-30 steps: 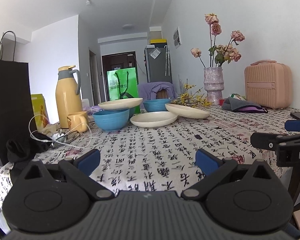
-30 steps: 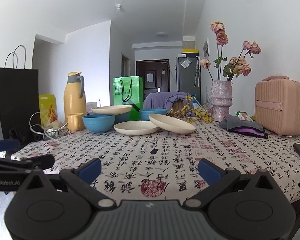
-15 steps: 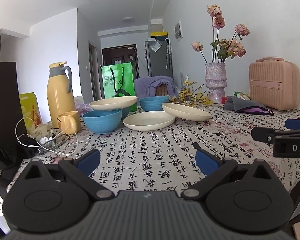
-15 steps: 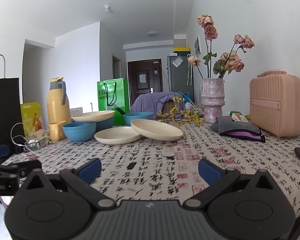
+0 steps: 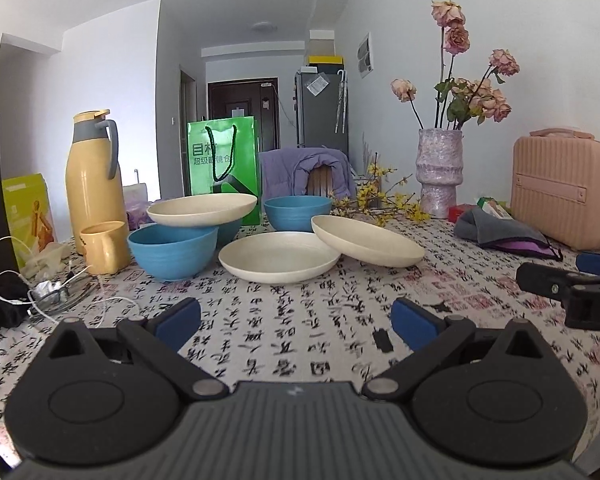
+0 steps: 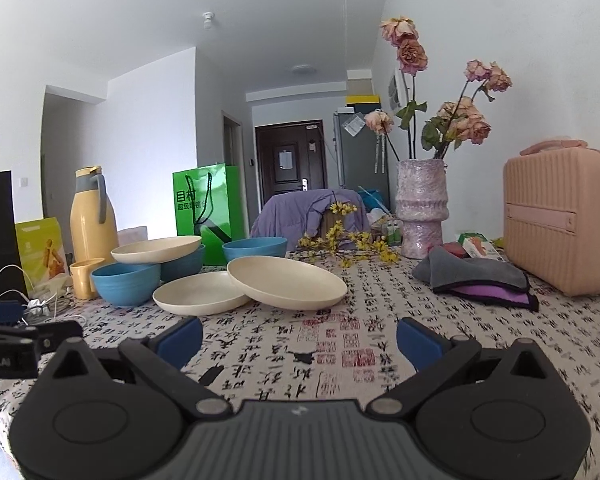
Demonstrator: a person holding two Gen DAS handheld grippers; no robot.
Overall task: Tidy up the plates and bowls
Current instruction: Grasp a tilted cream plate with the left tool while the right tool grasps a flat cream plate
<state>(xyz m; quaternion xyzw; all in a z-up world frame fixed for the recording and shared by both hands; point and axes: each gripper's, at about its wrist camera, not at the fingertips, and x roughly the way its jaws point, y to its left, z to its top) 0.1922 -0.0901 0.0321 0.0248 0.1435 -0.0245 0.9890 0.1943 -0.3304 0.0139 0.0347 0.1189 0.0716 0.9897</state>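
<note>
Three cream plates and three blue bowls sit mid-table. A flat cream plate (image 5: 279, 257) (image 6: 201, 293) lies in front. A second cream plate (image 5: 366, 241) (image 6: 286, 280) leans tilted on its right edge. The third cream plate (image 5: 202, 209) (image 6: 156, 249) rests on top of a blue bowl behind the front blue bowl (image 5: 172, 251) (image 6: 125, 283). Another blue bowl (image 5: 298, 211) (image 6: 254, 249) stands further back. My left gripper (image 5: 296, 320) is open and empty above the tablecloth, short of the dishes. My right gripper (image 6: 300, 338) is open and empty too, just in front of the tilted plate.
On the left stand a yellow thermos (image 5: 94, 174), a yellow cup (image 5: 105, 246), white cables (image 5: 40, 300) and a green bag (image 5: 223, 166). A vase of roses (image 5: 439, 172), grey and purple cloths (image 6: 478, 278) and a pink case (image 6: 562, 220) line the right side.
Both grippers have moved forward over the table toward the dishes, which now look larger and nearer. Their jaws have stayed open. No dish has moved.
</note>
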